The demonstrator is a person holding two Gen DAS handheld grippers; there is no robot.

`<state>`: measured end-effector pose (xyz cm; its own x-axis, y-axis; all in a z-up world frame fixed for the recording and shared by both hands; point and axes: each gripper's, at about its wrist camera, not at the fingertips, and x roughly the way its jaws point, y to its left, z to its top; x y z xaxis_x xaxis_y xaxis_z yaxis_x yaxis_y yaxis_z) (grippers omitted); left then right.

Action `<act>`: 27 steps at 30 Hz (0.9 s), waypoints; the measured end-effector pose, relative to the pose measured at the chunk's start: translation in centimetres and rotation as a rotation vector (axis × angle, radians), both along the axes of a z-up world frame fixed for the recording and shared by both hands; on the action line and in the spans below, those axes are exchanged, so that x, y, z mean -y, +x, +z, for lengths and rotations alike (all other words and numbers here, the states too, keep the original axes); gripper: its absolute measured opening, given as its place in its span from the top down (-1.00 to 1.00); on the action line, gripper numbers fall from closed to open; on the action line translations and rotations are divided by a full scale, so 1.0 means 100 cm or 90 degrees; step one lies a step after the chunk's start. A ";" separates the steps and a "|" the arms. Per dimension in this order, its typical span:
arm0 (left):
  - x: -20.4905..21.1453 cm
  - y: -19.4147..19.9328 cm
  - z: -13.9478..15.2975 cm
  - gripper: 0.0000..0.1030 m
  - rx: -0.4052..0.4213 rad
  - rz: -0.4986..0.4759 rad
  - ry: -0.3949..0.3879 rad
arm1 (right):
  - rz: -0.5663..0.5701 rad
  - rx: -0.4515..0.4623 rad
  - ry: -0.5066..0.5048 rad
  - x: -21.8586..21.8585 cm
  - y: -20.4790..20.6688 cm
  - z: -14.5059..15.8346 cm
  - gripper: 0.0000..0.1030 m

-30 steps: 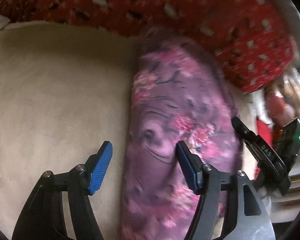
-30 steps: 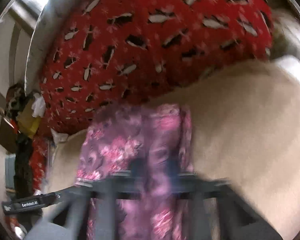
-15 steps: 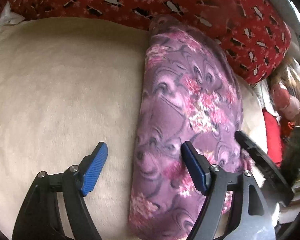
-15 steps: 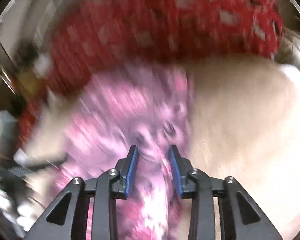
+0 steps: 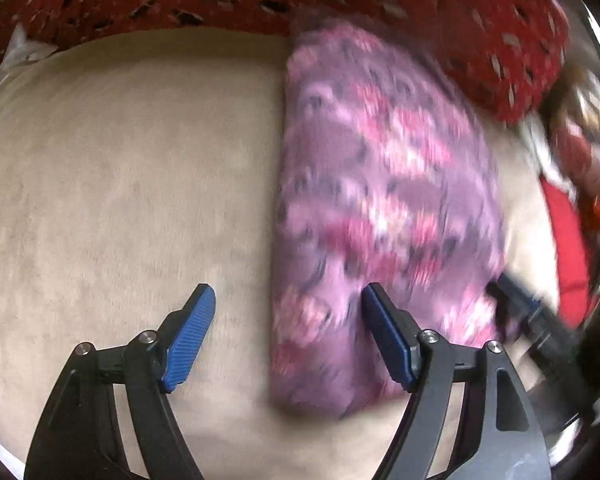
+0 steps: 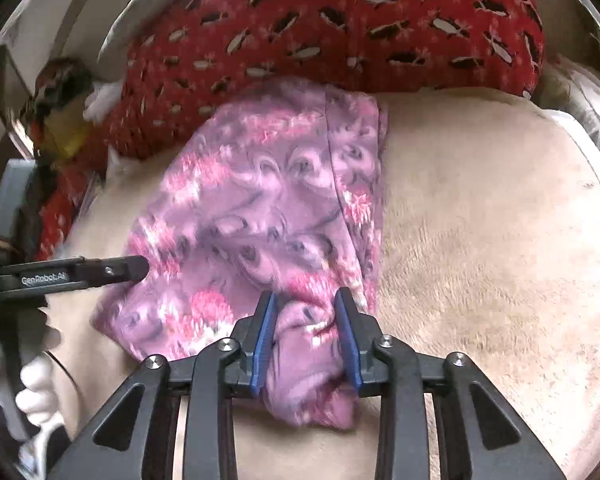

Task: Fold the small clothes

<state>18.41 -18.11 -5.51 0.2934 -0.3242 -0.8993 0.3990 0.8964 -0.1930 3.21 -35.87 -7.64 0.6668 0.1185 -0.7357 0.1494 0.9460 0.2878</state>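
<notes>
While the purple and pink flowery cloth (image 6: pixel 260 216) lay folded in a long strip on the soft beige blanket (image 6: pixel 480 240), the right claw (image 6: pixel 306 336) was pinching its near end. A bunched bit of the cloth sat between the two blue pads (image 6: pixel 265 344), and the pads were not fully pressed together, because the cloth filled the gap. More of the cloth hung in a lump just under that claw, touching the blanket.

The left claw (image 5: pixel 288 336) was spread wide and held nothing. One blue pad was over the bare blanket (image 5: pixel 120 180), and the other was over the cloth (image 5: pixel 380 184), so the cloth's long straight edge ran between them. I could not tell if that claw was touching the cloth or just above it, since that view was blurry. In the right wrist view, the left claw (image 6: pixel 134 268) came in from the side, and its dark tip was at the cloth's edge.

The far end of the cloth reached up to a big red pillow (image 6: pixel 340 20) with black and white marks on it. The pillow lay along the back of the blanket. Some red and mixed things (image 5: pixel 572 184) were piled off to one side, too blurry to name.
</notes>
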 end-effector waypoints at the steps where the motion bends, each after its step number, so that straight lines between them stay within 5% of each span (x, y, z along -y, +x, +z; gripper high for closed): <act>1: -0.002 -0.001 0.000 -0.49 0.000 -0.012 0.001 | -0.001 -0.007 0.007 0.002 0.002 0.006 0.42; 9: -0.008 0.072 0.034 -0.48 -0.046 0.041 -0.106 | -0.111 0.083 0.113 0.064 0.052 0.050 0.28; 14: 0.029 0.118 0.043 -0.48 -0.022 0.044 -0.101 | -0.091 0.083 0.124 0.062 0.117 0.042 0.28; 16: 0.046 0.131 0.033 -0.48 -0.027 0.050 -0.085 | -0.097 0.069 0.113 0.061 0.136 0.031 0.29; 19: 0.060 0.143 0.003 -0.54 -0.076 0.050 -0.066 | -0.133 -0.052 0.081 0.069 0.163 -0.008 0.41; 22: 0.050 0.145 0.003 -0.58 -0.101 0.051 -0.106 | -0.149 -0.039 0.104 0.077 0.158 0.001 0.46; 27: 0.009 0.120 0.000 -0.57 -0.172 0.025 -0.188 | -0.104 -0.016 0.162 0.084 0.115 0.013 0.02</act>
<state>30.43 -19.06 -5.53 0.0761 -0.5737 -0.8155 0.2646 0.8002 -0.5382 14.75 -44.26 -6.38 0.6744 0.1939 -0.7124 0.3029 0.8073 0.5065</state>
